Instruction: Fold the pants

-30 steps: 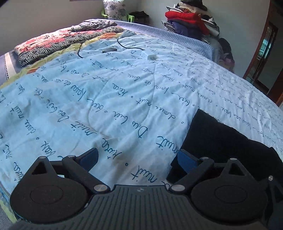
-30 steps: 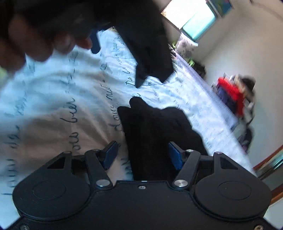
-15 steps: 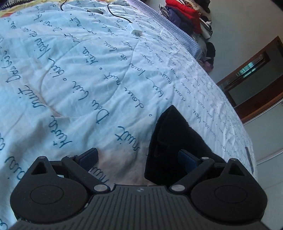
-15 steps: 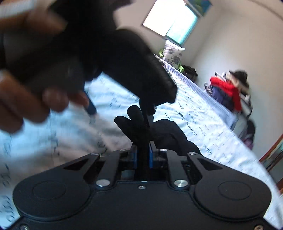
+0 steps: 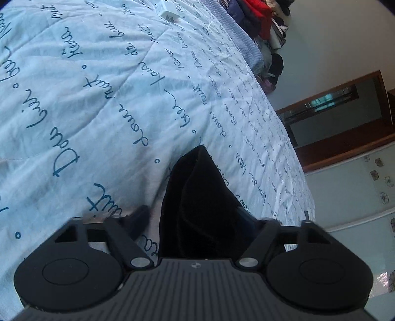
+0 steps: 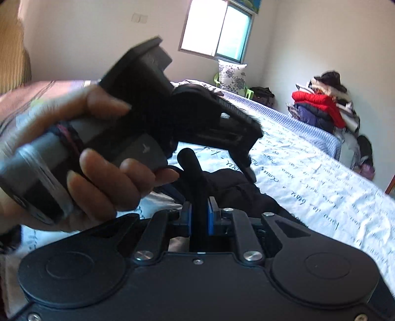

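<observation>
The black pants (image 5: 197, 197) lie bunched on a light blue bedspread (image 5: 98, 98) with dark script. My left gripper (image 5: 195, 219) is open, its jaws set either side of a raised fold of the pants. My right gripper (image 6: 199, 214) is shut on a pinched fold of the same black pants (image 6: 234, 187), which stands up between its blue pads (image 6: 211, 212). The left gripper body, held in a hand (image 6: 93, 158), fills the left of the right wrist view, just above the pants.
A pile of clothes with a red jacket (image 6: 321, 106) sits at the far side of the bed. A floral pillow (image 6: 232, 74) stands under the window. A white charger (image 5: 169, 12) lies on the bedspread far ahead. A wooden door frame (image 5: 345, 123) is at the right.
My right gripper closed on a fold of the pants. My left gripper moved forward and tilted right, and the pants fold now sits between its open jaws.
</observation>
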Tool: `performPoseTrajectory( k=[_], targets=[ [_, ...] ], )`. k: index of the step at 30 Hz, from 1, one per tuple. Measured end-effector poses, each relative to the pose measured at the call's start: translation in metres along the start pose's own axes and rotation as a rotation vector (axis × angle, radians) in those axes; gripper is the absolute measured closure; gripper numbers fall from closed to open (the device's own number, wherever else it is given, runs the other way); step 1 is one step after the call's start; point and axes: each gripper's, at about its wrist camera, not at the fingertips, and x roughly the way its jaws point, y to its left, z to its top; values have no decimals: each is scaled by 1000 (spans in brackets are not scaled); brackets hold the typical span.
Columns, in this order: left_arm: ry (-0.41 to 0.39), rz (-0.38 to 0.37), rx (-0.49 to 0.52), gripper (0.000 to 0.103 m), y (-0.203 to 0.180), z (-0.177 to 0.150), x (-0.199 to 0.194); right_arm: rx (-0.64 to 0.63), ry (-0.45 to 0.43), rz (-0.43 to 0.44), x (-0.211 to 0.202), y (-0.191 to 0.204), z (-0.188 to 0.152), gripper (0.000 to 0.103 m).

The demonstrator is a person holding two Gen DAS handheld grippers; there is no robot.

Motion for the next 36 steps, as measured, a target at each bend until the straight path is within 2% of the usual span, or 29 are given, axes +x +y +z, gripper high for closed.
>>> performPoseTrajectory(
  k=[1, 3, 5, 7, 8, 9, 10, 12, 15, 17, 19, 21, 23, 24, 26, 30, 36],
  targets=[
    [18, -13, 9, 64, -1, -1, 3, 13, 2, 3, 0, -2, 0, 91],
    [2, 13, 20, 74, -5, -3, 4, 25, 18, 21, 4, -4, -1, 91],
    [-15, 21, 43, 77, -9, -5, 2, 22, 46, 41, 4, -8, 0, 91],
    [-30, 27, 61, 79, -11, -7, 0, -5, 62, 44, 0, -7, 0, 83],
    [-37, 28, 67, 79, -11, -8, -1, -25, 65, 37, -3, -6, -1, 69],
    [-42, 29, 76, 79, -11, -8, -1, -47, 73, 27, -5, -5, -1, 45],
    [-47, 32, 81, 79, -12, -9, -2, -78, 83, 14, -4, -5, -2, 37],
    [-55, 33, 78, 79, -13, -11, -3, -174, 99, -50, 0, 8, -8, 34],
    [-68, 32, 67, 79, -14, -12, -7, -320, 124, -188, 15, 30, -19, 34],
    [-73, 33, 62, 80, -15, -13, -10, -366, 135, -232, 22, 42, -25, 39],
    [-81, 33, 65, 81, -18, -14, -14, -398, 126, -249, 25, 52, -29, 56],
    [-94, 38, 77, 81, -24, -15, -20, -457, 100, -271, 22, 61, -33, 82],
    [-122, 43, 105, 82, -33, -19, -29, -485, 50, -302, 10, 65, -31, 92],
    [-138, 45, 122, 82, -39, -22, -34, -477, 29, -306, 4, 63, -29, 93],
    [-173, 47, 163, 82, -55, -29, -45, -385, -5, -277, -11, 51, -21, 93],
    [-247, 62, 242, 83, -89, -46, -64, -93, -62, -164, -43, 5, -9, 94],
    [-337, 114, 349, 83, -143, -77, -73, 216, -160, -62, -79, -46, -19, 93]
  ],
)
